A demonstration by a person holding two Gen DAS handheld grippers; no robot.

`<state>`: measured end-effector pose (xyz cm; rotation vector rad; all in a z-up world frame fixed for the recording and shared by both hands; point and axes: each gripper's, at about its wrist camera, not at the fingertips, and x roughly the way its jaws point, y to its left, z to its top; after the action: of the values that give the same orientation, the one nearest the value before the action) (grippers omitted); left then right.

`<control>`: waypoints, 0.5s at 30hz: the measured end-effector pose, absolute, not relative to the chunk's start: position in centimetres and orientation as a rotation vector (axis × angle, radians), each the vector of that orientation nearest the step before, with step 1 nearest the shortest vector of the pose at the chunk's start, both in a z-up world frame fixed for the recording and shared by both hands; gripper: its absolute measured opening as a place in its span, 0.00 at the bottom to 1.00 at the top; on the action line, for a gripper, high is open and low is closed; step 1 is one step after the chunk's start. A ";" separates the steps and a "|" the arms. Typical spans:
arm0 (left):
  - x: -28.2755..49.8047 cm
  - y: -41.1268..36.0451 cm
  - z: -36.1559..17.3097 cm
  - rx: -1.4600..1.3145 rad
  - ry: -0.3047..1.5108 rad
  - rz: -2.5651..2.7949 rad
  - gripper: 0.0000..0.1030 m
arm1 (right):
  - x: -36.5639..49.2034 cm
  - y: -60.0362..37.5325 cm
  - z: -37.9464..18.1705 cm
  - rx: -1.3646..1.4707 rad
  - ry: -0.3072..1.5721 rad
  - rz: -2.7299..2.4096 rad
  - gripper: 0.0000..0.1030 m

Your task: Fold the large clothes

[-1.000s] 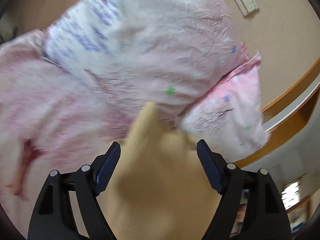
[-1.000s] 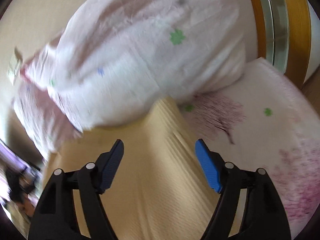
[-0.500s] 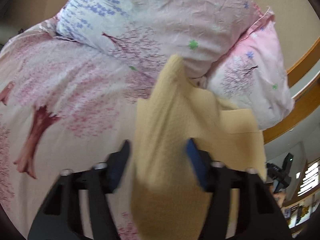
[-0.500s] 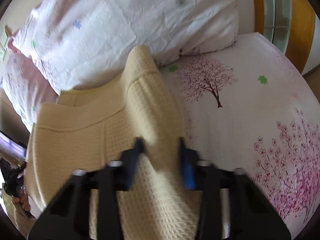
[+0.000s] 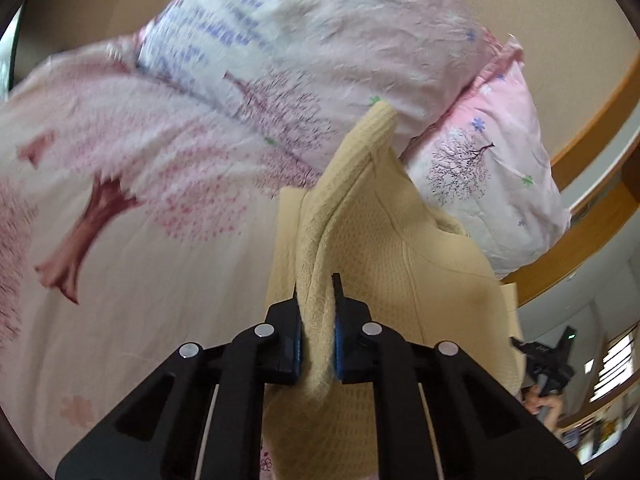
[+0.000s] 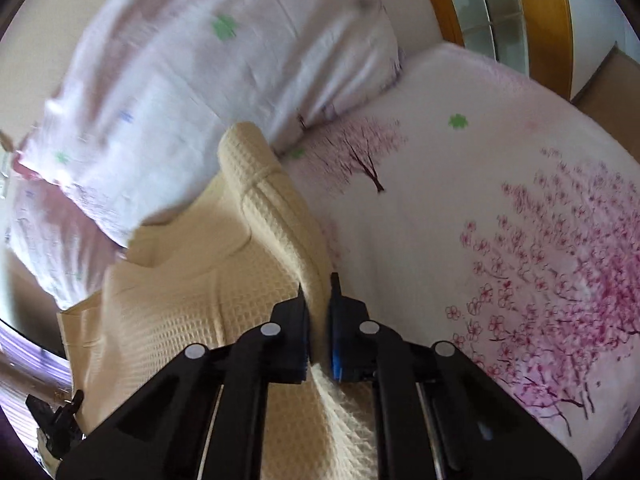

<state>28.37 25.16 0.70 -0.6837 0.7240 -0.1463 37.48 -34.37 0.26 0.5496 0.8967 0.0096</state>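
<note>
My left camera looks forward and down along my left tool [image 5: 317, 304] at the bottom center of the frame, very near the yellow garment [image 5: 400, 280]. My right camera looks the same way over my right tool [image 6: 318, 304]. Both views share the garment [image 6: 192, 312], the pillows [image 5: 320, 40] [image 6: 200, 80] and the bed sheet [image 5: 140, 240] [image 6: 480, 200].

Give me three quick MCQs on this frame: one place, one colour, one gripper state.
1. Where does the waffle-knit garment lie?
A. on the floral bedsheet, its far end at the pillow
B. on a wooden floor
C. over a chair back

2. What colour is the garment?
A. navy
B. pale yellow
C. grey

3. What is the left gripper doing?
A. open, clear of the cloth
B. shut on nothing
C. shut on a fold of the garment

Answers: A, sheet beneath, pillow behind; B, cream-yellow weave; C, fabric pinched between the pads.
</note>
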 end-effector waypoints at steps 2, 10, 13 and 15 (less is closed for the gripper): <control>28.7 25.4 0.2 -0.704 0.726 -0.154 0.14 | 38.1 -33.9 0.2 0.509 0.915 -0.002 0.14; 28.6 25.6 1.7 -0.647 0.716 -0.079 0.53 | 33.3 -33.9 5.3 0.437 0.712 0.062 0.44; 29.2 25.8 0.9 -0.654 0.741 -0.059 0.53 | 33.6 -31.9 5.0 0.361 0.766 0.111 0.43; 29.5 26.0 0.0 -0.677 0.758 -0.047 0.54 | 34.8 -31.0 3.7 0.316 0.832 0.087 0.41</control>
<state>29.47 25.96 0.00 -0.6772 0.7575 -0.0469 34.77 -31.04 3.68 0.3165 0.8322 0.0872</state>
